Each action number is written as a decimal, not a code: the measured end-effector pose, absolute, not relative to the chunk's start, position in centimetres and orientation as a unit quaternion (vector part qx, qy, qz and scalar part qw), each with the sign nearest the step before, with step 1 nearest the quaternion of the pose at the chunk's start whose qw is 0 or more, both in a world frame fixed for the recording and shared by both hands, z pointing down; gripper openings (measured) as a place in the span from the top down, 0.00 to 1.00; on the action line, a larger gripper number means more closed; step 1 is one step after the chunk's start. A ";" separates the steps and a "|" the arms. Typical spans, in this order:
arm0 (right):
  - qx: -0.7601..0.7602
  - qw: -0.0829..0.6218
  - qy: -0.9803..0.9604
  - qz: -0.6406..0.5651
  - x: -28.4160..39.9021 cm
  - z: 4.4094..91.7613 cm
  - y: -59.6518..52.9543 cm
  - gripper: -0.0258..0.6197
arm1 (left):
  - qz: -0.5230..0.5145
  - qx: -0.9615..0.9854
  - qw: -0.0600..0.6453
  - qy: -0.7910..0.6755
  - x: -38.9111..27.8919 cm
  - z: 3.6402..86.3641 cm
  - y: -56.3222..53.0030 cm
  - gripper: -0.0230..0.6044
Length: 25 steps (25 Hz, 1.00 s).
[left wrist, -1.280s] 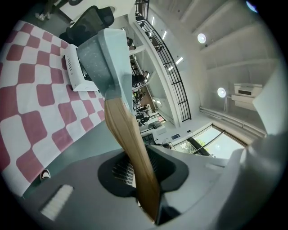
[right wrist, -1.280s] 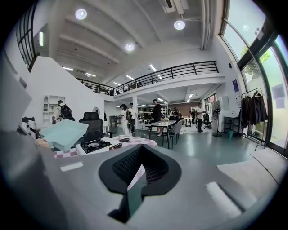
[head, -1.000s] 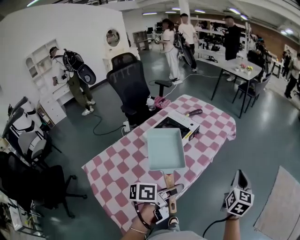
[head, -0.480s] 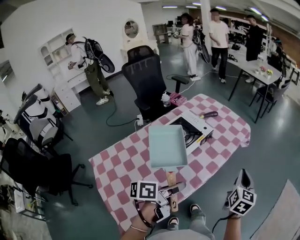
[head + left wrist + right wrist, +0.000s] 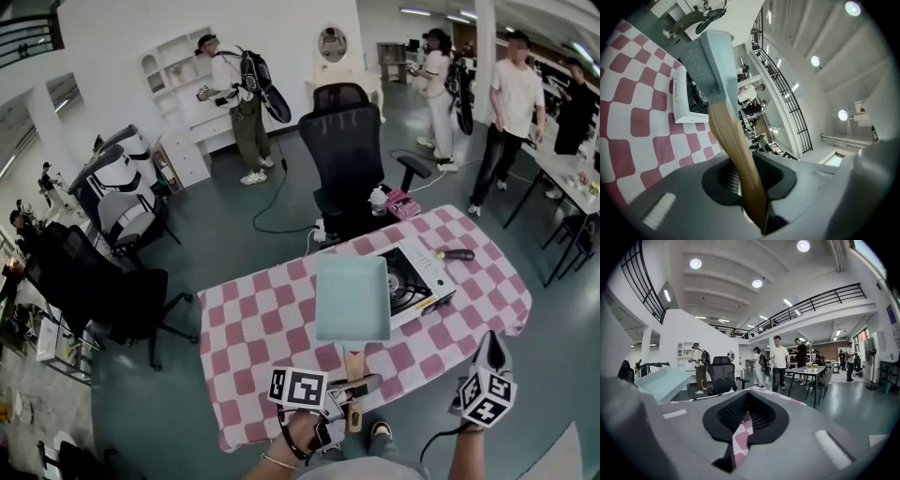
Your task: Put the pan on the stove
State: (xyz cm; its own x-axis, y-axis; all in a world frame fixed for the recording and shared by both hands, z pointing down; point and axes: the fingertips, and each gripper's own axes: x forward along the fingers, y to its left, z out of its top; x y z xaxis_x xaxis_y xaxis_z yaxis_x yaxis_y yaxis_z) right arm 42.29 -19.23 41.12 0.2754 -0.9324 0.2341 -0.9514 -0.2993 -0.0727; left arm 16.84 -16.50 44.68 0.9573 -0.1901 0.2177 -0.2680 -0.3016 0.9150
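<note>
A pale teal rectangular pan hangs over the checked table, its far right corner overlapping the left side of the white portable stove. My left gripper is shut on the pan's wooden handle at the table's near edge. In the left gripper view the handle runs out from between the jaws to the pan, with the stove beyond. My right gripper is off the table's near right side, shut and holding nothing; in the right gripper view only a sliver of checked cloth shows between its jaws.
A knife with a dark red handle lies beyond the stove. The red-and-white checked table has a black office chair behind it, and more chairs stand at the left. Several people stand farther back.
The head view has swung, so table and stove sit further right. The pan, still in my left gripper, now lies at the stove's left side. My right gripper has kept alongside.
</note>
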 end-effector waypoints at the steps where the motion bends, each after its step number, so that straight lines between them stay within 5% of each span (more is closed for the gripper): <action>1: 0.794 0.042 -0.595 0.117 42.3 41.2 -19.7 0.95 | 0.030 0.805 0.574 -0.145 17.0 44.7 -16.6 0.86; 25: 0.778 0.055 -0.610 0.139 43.4 44.0 -22.6 0.95 | 0.028 0.788 0.596 -0.151 20.5 47.0 -18.9 0.86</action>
State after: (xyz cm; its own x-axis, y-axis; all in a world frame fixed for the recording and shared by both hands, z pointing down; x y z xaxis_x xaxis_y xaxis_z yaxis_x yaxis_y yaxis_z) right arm 43.42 -22.58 44.02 0.2157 -0.9343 0.2840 -0.9649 -0.2486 -0.0849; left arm 20.51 -18.92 47.03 0.9527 -0.2055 0.2240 -0.2714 -0.2430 0.9313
